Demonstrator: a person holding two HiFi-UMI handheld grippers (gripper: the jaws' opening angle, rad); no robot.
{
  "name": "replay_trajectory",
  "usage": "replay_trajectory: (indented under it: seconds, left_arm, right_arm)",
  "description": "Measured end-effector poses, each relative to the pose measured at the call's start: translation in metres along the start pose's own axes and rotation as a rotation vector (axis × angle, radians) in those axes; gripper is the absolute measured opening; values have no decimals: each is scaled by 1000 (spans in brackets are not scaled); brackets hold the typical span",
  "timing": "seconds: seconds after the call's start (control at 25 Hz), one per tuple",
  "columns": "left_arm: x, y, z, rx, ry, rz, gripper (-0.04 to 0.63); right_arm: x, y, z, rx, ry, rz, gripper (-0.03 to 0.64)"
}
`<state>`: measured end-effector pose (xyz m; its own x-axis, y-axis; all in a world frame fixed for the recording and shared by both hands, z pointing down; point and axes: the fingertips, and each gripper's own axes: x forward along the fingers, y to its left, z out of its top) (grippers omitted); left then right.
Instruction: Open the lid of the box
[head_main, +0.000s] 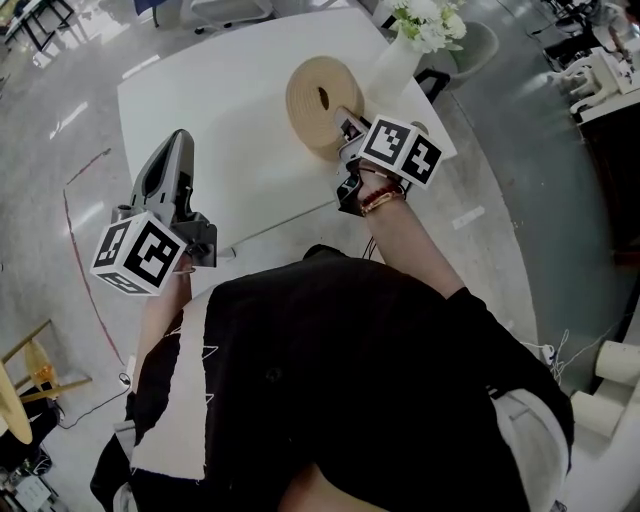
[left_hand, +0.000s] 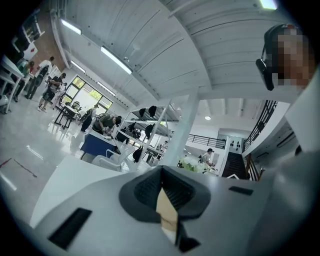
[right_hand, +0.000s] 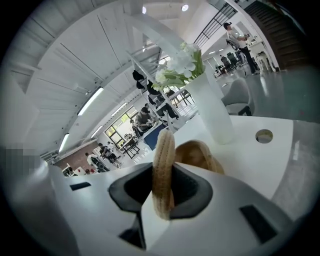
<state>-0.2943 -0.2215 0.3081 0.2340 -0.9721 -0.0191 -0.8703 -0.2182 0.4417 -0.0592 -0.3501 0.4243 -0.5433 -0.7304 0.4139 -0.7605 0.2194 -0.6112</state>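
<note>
Lid rim, tan and woven, pinched edge-on between the right gripper fingers; dark pads press on both faces. Just behind and right of the rim, more tan weave of the box; which part of it, cannot tell.

Head view: lid is a round tan disc with a dark centre hole, tipped up on edge, face turned left. It sits toward the far right of the white counter. Right gripper meets it at the near-right edge, marker cube just behind. Red bracelet on that wrist.

Left gripper: fingers pressed together at the tips, gripping nothing. In the head view the left gripper is over the counter's near-left edge, pointing far, well apart from the lid. Its marker cube is nearest the body.

Far right of the lid: white vase with white flowers, upright, close to the lid; touching or not, cannot tell. Right gripper view shows the same vase beyond the fingers, and a round hole in the counter to its right.

Grey floor all around.
</note>
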Motion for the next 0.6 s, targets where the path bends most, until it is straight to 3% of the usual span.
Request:
replay_trajectory:
  seconds: [0.6]
  left_arm:
    - [-7, 8, 1, -11, -20, 16, 11]
  right_arm:
    - [5, 17, 3, -40, -18, 30, 83]
